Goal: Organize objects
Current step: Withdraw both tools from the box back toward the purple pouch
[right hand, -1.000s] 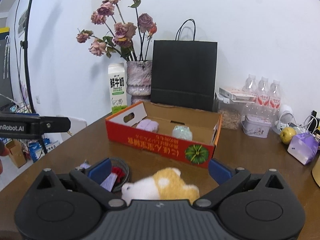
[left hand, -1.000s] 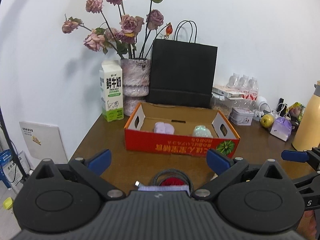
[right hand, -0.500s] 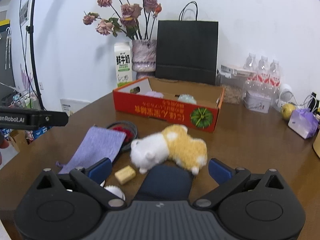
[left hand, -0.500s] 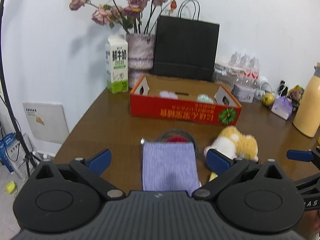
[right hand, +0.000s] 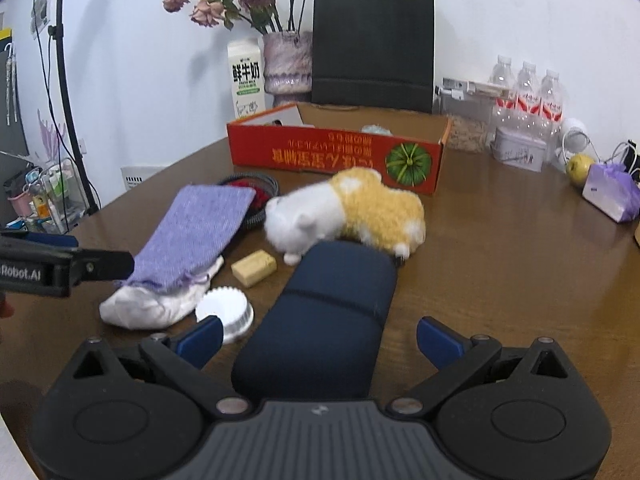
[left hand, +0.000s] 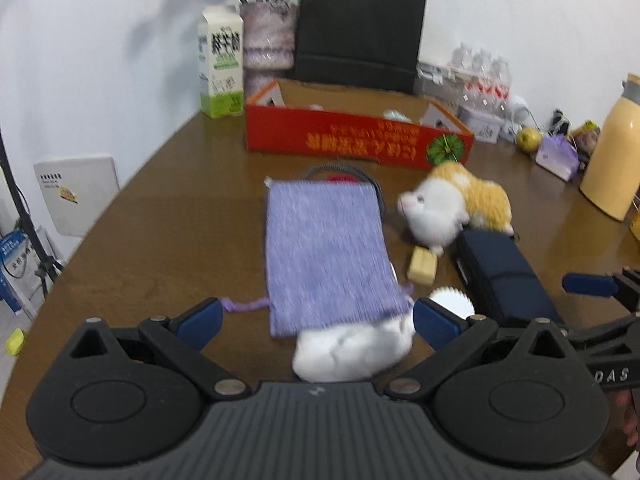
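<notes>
While both tools hover level above the table (left hand: 168, 220), the left gripper (left hand: 316, 320) is spread over the purple pouch (left hand: 324, 256); the right gripper (right hand: 318, 336), also spread, straddles the navy case (right hand: 328, 316), holding nothing.

The left hand-held gripper (left hand: 316, 318) fills the bottom of its own view, its jaws spread wide and holding nothing. The right hand-held gripper (right hand: 318, 330) sits low in its frame too, jaws equally wide apart and empty.
</notes>
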Action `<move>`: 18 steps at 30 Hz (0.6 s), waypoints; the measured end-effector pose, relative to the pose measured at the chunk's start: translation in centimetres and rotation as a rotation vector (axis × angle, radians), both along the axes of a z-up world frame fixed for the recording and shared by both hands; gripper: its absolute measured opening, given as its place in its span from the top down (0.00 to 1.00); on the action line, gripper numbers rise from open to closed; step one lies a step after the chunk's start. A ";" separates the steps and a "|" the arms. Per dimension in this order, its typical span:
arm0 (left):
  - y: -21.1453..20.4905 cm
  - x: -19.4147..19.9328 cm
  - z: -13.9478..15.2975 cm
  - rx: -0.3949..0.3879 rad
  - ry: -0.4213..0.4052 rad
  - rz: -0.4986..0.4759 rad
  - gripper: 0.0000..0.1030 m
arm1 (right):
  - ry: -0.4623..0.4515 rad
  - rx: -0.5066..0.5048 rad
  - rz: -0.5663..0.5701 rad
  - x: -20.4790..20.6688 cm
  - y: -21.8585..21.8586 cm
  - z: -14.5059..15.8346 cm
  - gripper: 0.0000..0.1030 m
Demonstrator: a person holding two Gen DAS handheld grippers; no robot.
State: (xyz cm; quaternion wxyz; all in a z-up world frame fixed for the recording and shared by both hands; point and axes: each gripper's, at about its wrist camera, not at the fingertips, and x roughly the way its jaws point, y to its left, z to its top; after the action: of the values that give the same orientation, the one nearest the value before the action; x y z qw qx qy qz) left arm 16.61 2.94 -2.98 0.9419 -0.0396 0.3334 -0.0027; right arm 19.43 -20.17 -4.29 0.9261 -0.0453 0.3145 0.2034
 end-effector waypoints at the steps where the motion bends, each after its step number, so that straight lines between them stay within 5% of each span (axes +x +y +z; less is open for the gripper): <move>1: -0.1 0.0 -0.3 -0.007 0.012 -0.005 0.00 | 0.002 0.000 0.000 0.0 0.0 -0.2 0.00; 18: -1.3 0.2 -1.7 -0.013 0.031 -0.002 0.00 | 0.033 -0.011 -0.004 0.4 0.2 -1.7 0.00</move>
State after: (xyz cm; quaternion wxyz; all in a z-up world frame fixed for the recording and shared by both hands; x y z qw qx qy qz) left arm 16.79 1.64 -4.69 0.9364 -0.0456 0.3479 -0.0055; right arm 19.87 -19.99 -6.04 0.9210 -0.0462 0.3309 0.2005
